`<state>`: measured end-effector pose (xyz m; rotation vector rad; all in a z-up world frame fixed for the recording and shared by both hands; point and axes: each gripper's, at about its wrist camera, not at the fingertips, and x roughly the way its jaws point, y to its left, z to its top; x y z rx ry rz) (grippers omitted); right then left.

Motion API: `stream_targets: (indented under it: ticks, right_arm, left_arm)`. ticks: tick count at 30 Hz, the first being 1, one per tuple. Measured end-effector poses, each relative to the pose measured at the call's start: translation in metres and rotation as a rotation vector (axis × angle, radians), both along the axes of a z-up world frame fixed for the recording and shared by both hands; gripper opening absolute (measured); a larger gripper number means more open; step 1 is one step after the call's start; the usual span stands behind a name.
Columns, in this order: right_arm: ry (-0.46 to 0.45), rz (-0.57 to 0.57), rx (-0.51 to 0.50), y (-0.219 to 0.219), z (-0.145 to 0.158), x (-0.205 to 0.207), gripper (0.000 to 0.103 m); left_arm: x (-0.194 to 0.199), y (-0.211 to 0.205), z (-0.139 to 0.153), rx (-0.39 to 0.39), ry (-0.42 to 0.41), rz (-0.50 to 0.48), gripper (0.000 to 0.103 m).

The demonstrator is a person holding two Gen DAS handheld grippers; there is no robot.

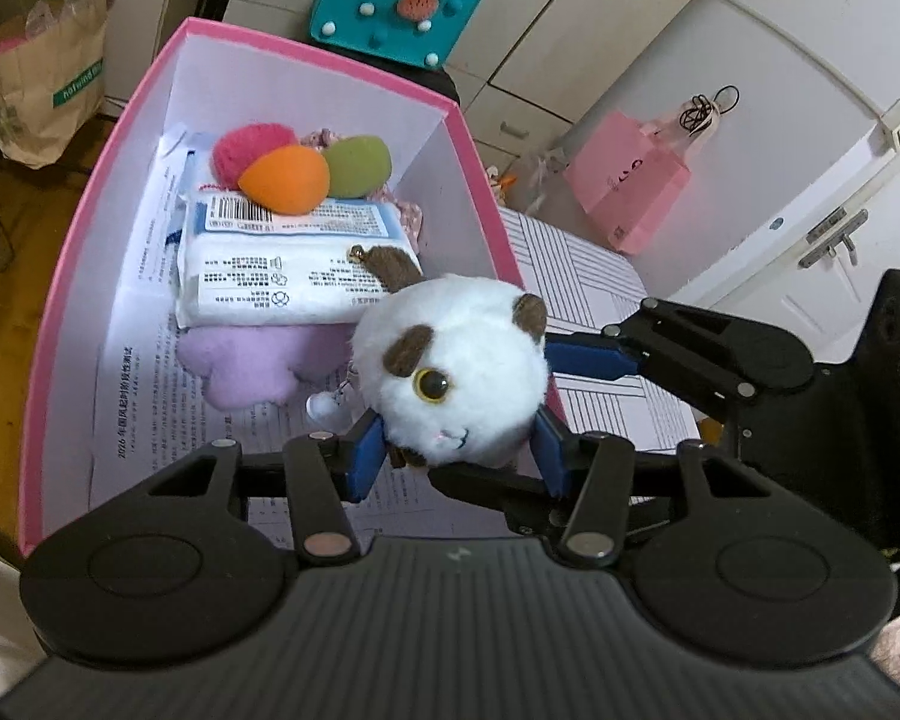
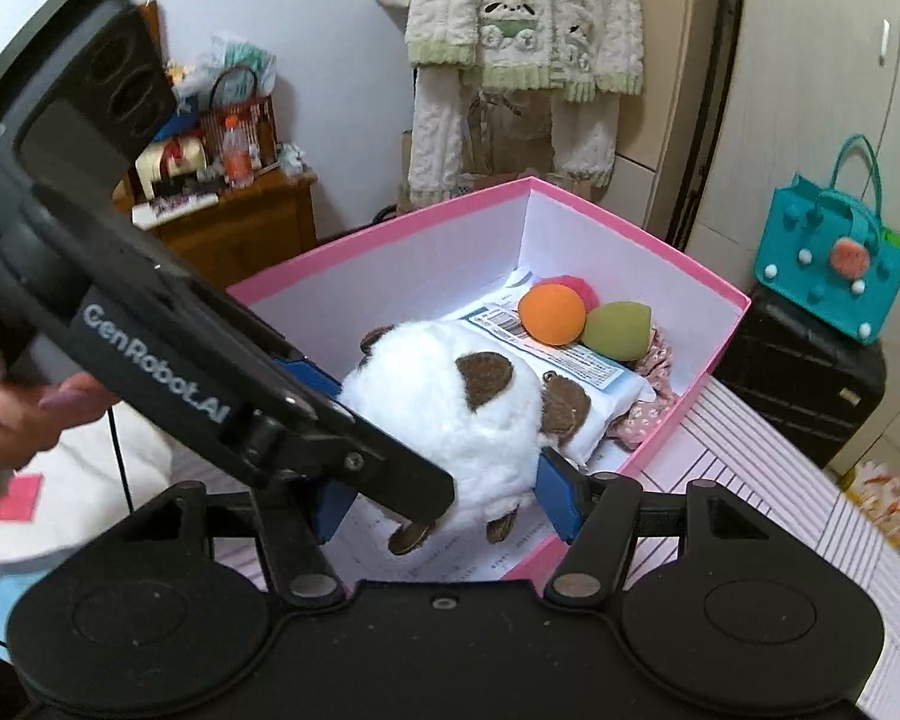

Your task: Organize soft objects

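A cluttered bedroom, white cupboards behind, and out ahead of both grippers sits the big pink cardboard box with white inner walls [image 1: 60, 276], resting on a white table sheet ruled with lines [image 1: 576, 276]. Most of the sorting looks done: already lying in the box beyond the fingers are a white plastic-wrapped soft pack with printed labels [image 1: 258, 282], a lilac felt flower-shaped pad [image 1: 240, 366], a pink fuzzy puff [image 1: 246, 147], an orange egg-shaped sponge [image 1: 285, 180] and a green egg-shaped sponge [image 1: 357, 165].

Now the last piece in sight: the round white plush cat toy with brown patches [image 1: 456, 372], held up over the near end of the box. The left gripper [image 1: 459, 456] has its blue pads squeezed against the plush from both sides. The right gripper [image 2: 444, 498] straddles the same toy, jaws fairly wide, pads against the fur by the look of it. What's left, I'd judge, is lowering it in and letting go.
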<state>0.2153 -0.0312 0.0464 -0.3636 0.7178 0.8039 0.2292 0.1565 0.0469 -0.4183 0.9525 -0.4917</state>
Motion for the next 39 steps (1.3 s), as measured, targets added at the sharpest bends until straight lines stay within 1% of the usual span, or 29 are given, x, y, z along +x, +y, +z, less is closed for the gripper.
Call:
stream_targets:
  ticks: [5,8,11,14,16,17,19,20,23,25,28,30,32,39]
  right_arm:
    - [0.036,0.001,-0.024,-0.001,-0.001,0.010,0.069]
    - [0.033,0.009,-0.023,-0.001,-0.002,0.011,0.069]
    - [0.033,0.011,-0.017,-0.002,-0.002,0.014,0.071]
    - [0.032,0.010,0.004,-0.006,-0.001,0.017,0.071]
    - [0.035,0.014,0.022,-0.010,-0.001,0.019,0.069]
    - [0.034,0.017,0.028,-0.011,-0.002,0.018,0.066]
    - [0.039,0.027,0.039,-0.014,-0.003,0.017,0.061]
    - [0.044,0.026,0.047,-0.015,-0.004,0.017,0.060]
    - [0.055,0.023,0.092,-0.022,-0.001,0.016,0.060]
    - [0.076,0.016,0.137,-0.031,0.005,0.015,0.060]
    - [0.087,0.012,0.199,-0.044,0.015,0.008,0.061]
    - [0.072,0.000,0.219,-0.051,0.023,-0.001,0.062]
    - [0.055,-0.009,0.227,-0.054,0.029,-0.010,0.062]
    - [-0.025,-0.032,0.237,-0.065,0.051,-0.047,0.065]
  left_arm:
    - [0.011,0.002,-0.011,-0.036,0.046,-0.001,0.050]
    - [0.017,0.004,-0.016,-0.040,0.062,0.003,0.051]
    - [0.023,0.007,-0.021,-0.054,0.090,0.029,0.051]
    - [0.026,0.010,-0.024,-0.056,0.090,0.054,0.051]
    - [0.026,0.007,-0.023,-0.029,0.069,0.061,0.050]
    - [0.027,0.005,-0.023,-0.017,0.064,0.062,0.048]
    - [0.029,0.003,-0.024,-0.015,0.072,0.061,0.045]
    - [0.029,0.002,-0.024,-0.013,0.072,0.062,0.044]
    - [0.025,-0.002,-0.017,0.022,0.037,0.071,0.044]
    - [0.016,-0.005,-0.007,0.057,-0.009,0.080,0.045]
    - [0.000,-0.008,0.012,0.133,-0.082,0.098,0.051]
    - [-0.013,-0.011,0.025,0.179,-0.115,0.102,0.053]
    - [-0.025,-0.012,0.035,0.207,-0.137,0.098,0.056]
    - [-0.069,-0.023,0.068,0.285,-0.205,0.105,0.059]
